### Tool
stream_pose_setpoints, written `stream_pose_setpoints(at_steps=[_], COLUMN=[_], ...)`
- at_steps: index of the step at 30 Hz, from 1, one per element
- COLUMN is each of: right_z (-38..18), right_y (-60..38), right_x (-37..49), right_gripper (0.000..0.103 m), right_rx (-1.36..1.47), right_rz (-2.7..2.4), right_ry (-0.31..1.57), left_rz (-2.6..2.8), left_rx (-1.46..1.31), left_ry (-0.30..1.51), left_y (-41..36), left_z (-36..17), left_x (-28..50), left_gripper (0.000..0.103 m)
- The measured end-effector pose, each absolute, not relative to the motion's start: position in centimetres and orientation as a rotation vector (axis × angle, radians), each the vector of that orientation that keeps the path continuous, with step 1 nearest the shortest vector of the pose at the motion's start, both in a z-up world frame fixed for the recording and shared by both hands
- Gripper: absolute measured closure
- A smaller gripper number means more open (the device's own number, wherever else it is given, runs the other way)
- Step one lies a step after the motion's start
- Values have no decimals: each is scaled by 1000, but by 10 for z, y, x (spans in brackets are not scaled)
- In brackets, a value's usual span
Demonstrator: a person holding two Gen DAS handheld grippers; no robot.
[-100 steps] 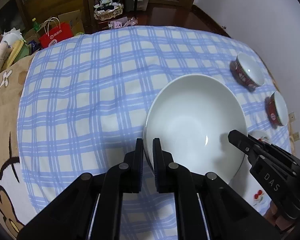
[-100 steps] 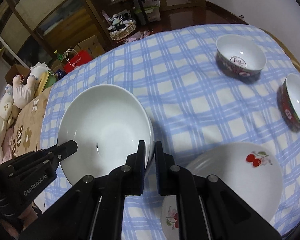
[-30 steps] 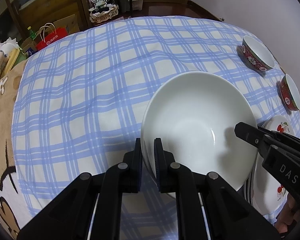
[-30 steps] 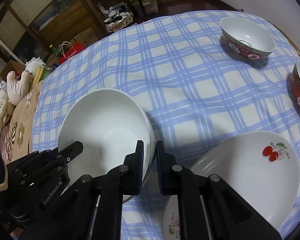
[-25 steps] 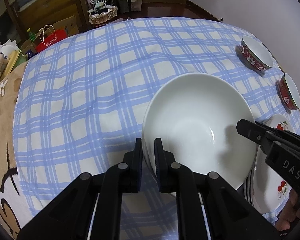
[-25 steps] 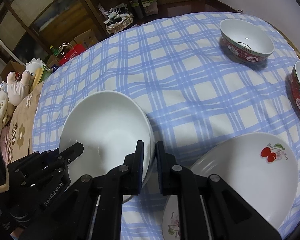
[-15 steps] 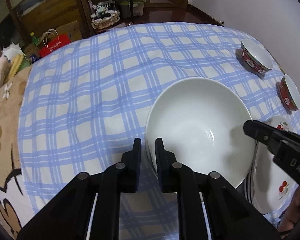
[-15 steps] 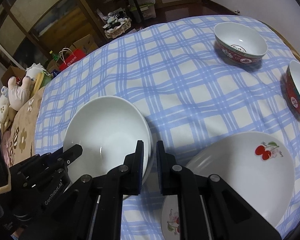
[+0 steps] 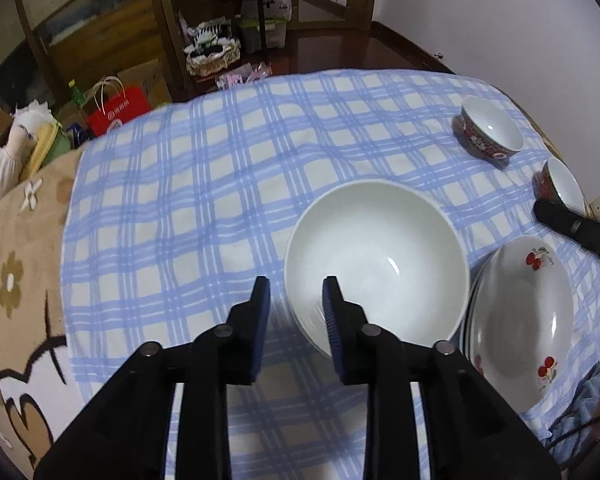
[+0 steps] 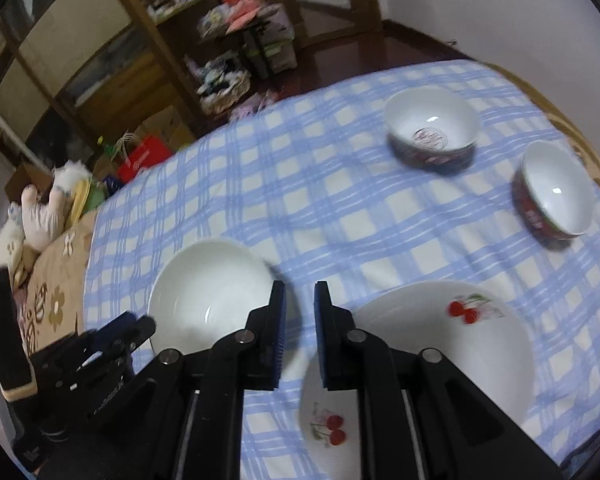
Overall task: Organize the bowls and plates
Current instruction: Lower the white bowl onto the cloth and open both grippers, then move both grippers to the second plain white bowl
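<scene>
A large plain white bowl rests on the blue checked tablecloth, right beside a stack of cherry-print plates. My left gripper hovers above the bowl's left rim with its jaws opening. The rim shows in the gap, but the pads do not touch it. My right gripper hangs just right of the bowl, jaws opening, with only cloth between them. Each gripper shows in the other's view: the right gripper and the left gripper.
Two small red-sided bowls stand apart at the far right of the table. A brown flowered blanket covers the left end. On the floor beyond are a red bag, a plush toy and shelves.
Both grippers were shut on opposite sides of the white bowl's rim. They have let go, opened and risen, and the bowl stays on the cloth beside the cherry plates.
</scene>
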State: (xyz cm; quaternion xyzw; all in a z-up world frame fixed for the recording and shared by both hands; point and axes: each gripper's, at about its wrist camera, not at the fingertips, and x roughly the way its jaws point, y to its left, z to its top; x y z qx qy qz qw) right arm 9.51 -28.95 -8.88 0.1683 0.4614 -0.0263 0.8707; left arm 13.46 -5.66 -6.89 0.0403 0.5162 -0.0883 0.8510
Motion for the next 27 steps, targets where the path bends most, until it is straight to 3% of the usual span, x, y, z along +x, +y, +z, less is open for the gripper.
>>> stream_pose_setpoints(at_steps=[2, 4, 6, 8, 11, 27], right_z=[-75, -60, -50, -36, -18, 32], right_y=[-303, -317, -330, -345, -365, -434], right_x=[90, 87, 88, 86, 79, 81], right_gripper=[57, 55, 44, 18, 5, 2], right_rx=[352, 362, 372, 390, 385, 235], right_rz=[-93, -123, -135, -145, -206, -305], right_ry=[938, 916, 909, 881, 835, 734], left_rz=[-196, -204, -217, -224, -241, -377], left_rx=[84, 91, 109, 121, 148, 153], left_ry=[1071, 1050, 1039, 1009, 970, 882], left_y=[-59, -64, -70, -76, -88, -194], left_z=[-59, -49, -40, -27, -12, 46], left_x=[134, 135, 136, 138, 141, 170], left_gripper=[63, 43, 29, 24, 18, 17])
